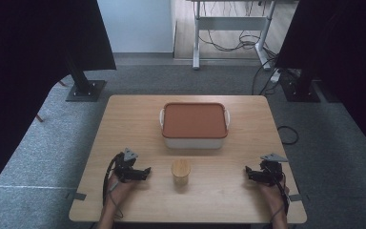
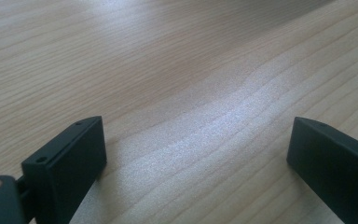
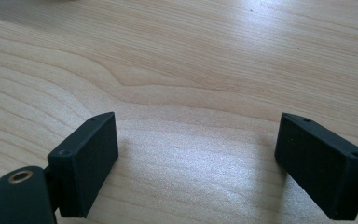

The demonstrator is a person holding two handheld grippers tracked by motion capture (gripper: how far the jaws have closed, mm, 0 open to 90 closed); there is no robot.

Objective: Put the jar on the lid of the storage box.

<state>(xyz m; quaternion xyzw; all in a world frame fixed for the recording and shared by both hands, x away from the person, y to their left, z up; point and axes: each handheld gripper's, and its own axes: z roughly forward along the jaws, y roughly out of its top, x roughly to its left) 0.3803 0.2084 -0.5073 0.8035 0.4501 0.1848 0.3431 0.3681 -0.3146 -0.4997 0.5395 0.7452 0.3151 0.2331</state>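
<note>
L tool [image 1: 147,172]: jaws apart, near table [image 1: 124,114] front-left corner | R tool [image 1: 248,173]: jaws apart, front-right corner | small round wooden jar [image 1: 180,172] btwn, near front edge

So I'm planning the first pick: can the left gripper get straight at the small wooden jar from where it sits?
Probably yes. The left gripper rests on the table, jaws open and pointing toward the wooden jar, with bare tabletop between them. The lidded box sits farther back, out of the way.
</note>
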